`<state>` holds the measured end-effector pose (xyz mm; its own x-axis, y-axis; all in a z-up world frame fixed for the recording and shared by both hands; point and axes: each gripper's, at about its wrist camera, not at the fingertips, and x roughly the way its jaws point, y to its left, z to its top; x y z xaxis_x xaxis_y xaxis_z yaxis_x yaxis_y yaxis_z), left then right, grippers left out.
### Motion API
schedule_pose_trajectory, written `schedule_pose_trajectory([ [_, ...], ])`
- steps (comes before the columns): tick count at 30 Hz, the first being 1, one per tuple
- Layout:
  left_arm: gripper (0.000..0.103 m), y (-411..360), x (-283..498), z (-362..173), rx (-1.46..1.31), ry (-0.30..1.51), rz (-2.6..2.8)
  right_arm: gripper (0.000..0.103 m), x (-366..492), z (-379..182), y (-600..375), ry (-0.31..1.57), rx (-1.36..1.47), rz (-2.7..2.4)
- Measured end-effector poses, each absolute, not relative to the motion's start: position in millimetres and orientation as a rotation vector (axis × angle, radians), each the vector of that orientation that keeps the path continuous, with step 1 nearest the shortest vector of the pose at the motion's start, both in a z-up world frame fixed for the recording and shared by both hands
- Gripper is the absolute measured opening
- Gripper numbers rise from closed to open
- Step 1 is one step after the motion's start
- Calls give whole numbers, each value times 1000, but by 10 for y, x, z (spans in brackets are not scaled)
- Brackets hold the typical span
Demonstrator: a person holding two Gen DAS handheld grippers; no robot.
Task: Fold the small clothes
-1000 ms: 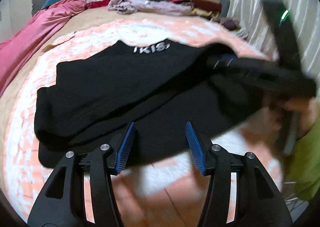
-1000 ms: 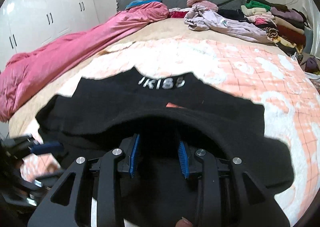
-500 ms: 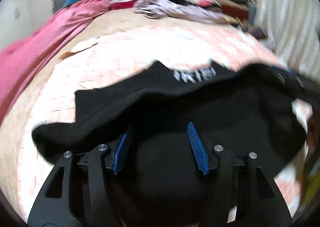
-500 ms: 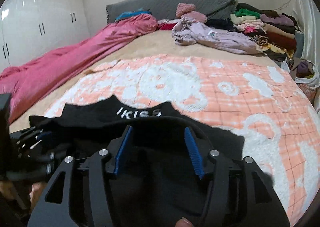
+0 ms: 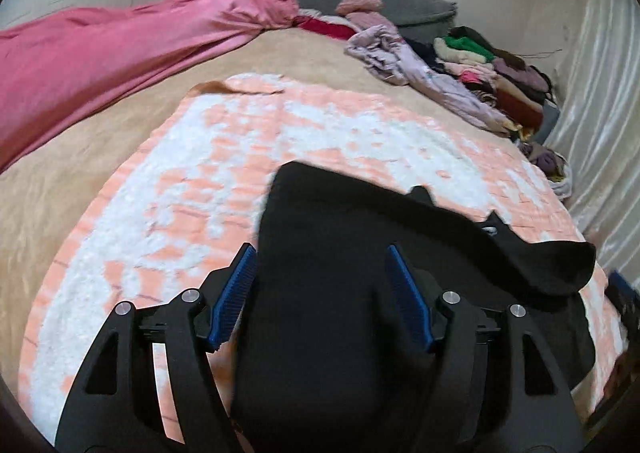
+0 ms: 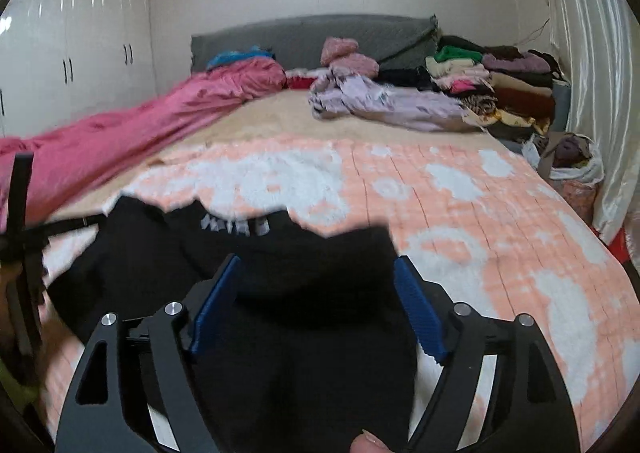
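Note:
A black garment (image 5: pixel 360 237) with white lettering at its neck lies bunched on the peach and white blanket (image 5: pixel 208 173). It also shows in the right wrist view (image 6: pixel 280 261), lettering (image 6: pixel 236 224) toward the far side. My left gripper (image 5: pixel 322 295) is open with black cloth draped between its blue pads (image 5: pixel 234 299). My right gripper (image 6: pixel 316 307) is open too, with black cloth lying between its blue pads (image 6: pixel 418 317). The left gripper's frame (image 6: pixel 22 237) shows at the left edge of the right wrist view.
A pink duvet (image 6: pixel 132 125) lies along the bed's left side. A lilac garment (image 6: pixel 380 103) and a pile of folded clothes (image 6: pixel 496 81) sit at the far right by the grey headboard (image 6: pixel 304 37). A curtain (image 6: pixel 592 73) hangs on the right, white wardrobes (image 6: pixel 72 53) on the left.
Both grippers have lifted and swung; the garment has gone from spread flat to bunched under them. The right gripper's jaws have widened from nearly closed to open.

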<state>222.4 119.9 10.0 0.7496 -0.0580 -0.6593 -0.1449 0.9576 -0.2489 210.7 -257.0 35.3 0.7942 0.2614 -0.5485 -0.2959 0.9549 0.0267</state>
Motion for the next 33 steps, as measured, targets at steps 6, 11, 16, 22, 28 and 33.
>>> schedule_pose_trajectory([
  [6, 60, 1383, 2209, 15, -343, 754, 69, 78, 2233, 110, -2580, 664, -150, 179],
  [11, 60, 1415, 2205, -47, -338, 778, 70, 78, 2621, 38, -2659, 735, -113, 109],
  [16, 60, 1390, 2200, -141, -335, 814, 47, 78, 3073, -94, -2854, 821, 9, 75],
  [22, 31, 1345, 2188, -165, -342, 825, 11, 31, 3221, -200, -2920, 874, 93, 102],
  [28, 5, 1309, 2100, -23, -318, 758, 9, 8, 3074, -19, -2839, 780, 51, 124],
  [33, 5, 1236, 2021, 120, -242, 701, 7, 8, 3103, 100, -2826, 725, 7, 120],
])
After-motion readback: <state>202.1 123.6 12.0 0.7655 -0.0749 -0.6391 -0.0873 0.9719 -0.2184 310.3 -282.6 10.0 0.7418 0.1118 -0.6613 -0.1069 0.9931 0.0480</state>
